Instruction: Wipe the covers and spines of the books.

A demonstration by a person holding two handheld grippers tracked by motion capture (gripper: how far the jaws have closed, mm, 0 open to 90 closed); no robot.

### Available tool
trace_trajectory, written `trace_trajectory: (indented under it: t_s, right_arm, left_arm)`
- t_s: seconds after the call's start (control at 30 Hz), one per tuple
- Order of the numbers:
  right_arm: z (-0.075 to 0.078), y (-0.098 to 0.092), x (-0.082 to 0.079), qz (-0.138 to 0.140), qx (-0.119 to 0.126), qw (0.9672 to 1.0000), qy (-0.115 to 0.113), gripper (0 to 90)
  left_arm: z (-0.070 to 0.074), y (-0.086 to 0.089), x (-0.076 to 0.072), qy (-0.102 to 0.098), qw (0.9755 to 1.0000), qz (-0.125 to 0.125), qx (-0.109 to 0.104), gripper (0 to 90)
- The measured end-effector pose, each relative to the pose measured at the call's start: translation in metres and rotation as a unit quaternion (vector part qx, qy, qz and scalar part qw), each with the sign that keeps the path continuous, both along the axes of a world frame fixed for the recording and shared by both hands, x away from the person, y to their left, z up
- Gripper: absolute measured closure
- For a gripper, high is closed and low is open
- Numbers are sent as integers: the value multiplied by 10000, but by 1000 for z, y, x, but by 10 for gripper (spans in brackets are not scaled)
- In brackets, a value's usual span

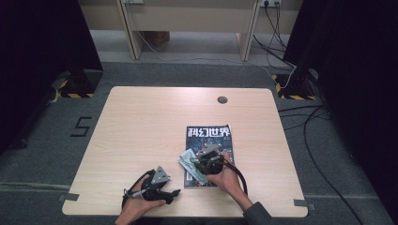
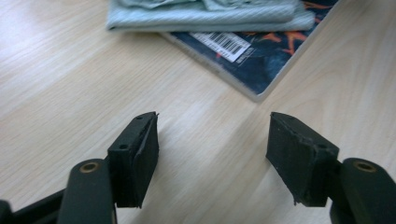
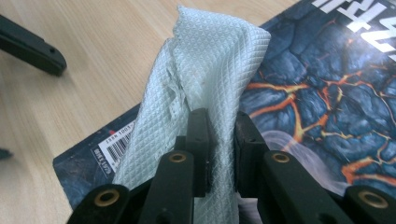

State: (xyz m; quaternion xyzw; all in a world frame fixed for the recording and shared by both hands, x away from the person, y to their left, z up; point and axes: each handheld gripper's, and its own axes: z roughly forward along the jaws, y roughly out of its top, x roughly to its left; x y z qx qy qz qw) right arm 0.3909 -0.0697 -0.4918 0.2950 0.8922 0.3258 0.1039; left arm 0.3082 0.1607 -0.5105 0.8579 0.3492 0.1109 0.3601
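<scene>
A dark magazine (image 1: pixel 209 136) with lava-like cover art lies on the wooden table (image 1: pixel 141 122), right of centre near the front. My right gripper (image 3: pixel 223 135) is shut on a pale green waffle-textured cloth (image 3: pixel 215 60), which stands up bunched between its jaws over the magazine's (image 3: pixel 322 88) lower left corner. In the high view that right gripper (image 1: pixel 201 161) sits on the cloth (image 1: pixel 189 162). My left gripper (image 1: pixel 172 192) rests low at the table's front edge, left of the magazine. This left gripper (image 2: pixel 212 149) is open with bare wood between its jaws, facing the cloth (image 2: pixel 205 16) and magazine corner (image 2: pixel 271 56).
A round cable hole (image 1: pixel 222 100) sits near the table's far edge. Cables (image 1: pixel 309 136) trail over the grey floor to the right. A wooden desk frame (image 1: pixel 187 23) stands beyond the table. A "5" (image 1: pixel 81 126) is marked on the floor at left.
</scene>
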Motion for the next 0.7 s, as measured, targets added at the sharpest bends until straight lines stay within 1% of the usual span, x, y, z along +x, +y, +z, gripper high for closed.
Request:
trace_trajectory:
  t_s: [0.07, 0.13, 0.17, 0.2, 0.23, 0.27, 0.3, 0.37, 0.4, 0.47, 0.57, 0.7]
  right_arm:
    - [0, -6, 1, -63, -27, 10000, -15, 798]
    - [1, -16, 3, -210, -85, 9997, -42, 798]
    - [2, -29, 4, -394, -115, 9991, -64, 799]
    - [2, -29, 4, -394, -115, 9991, -64, 799]
    - [2, -37, 5, -470, -144, 9988, -76, 798]
    - [3, -53, 7, -633, -195, 9978, -63, 798]
    - [3, -62, 9, -722, -195, 9972, -93, 797]
    - [3, -77, 10, -936, -138, 9955, -68, 797]
    - [3, -77, 10, -936, -138, 9955, -68, 797]
    - [4, -88, 12, -1079, -159, 9940, -53, 796]
    - [4, -99, 13, -1248, -169, 9920, -47, 796]
    - [4, -100, 14, -1274, -158, 9917, -44, 796]
  left_arm:
    - [0, 2, 1, -26, 10000, 45, 30, 308]
    - [0, 2, 1, -54, 9999, 63, 89, 293]
    - [-1, 1, 1, -88, 9999, 58, 126, 277]
    - [-1, 1, 1, -88, 9999, 58, 126, 270]
    - [-1, 1, 1, -90, 9999, 62, 120, 270]
    - [-2, 1, 2, -89, 9999, 86, 112, 261]
    - [-2, 2, 2, -90, 9998, 96, 113, 257]
    - [-2, 2, 3, -92, 9998, 111, 116, 245]
    - [-2, 2, 3, -92, 9998, 111, 116, 234]
    - [-2, 3, 4, -95, 9998, 141, 115, 231]
    - [-2, 3, 3, -101, 9998, 151, 118, 226]
    - [-2, 3, 3, -98, 9997, 163, 126, 224]
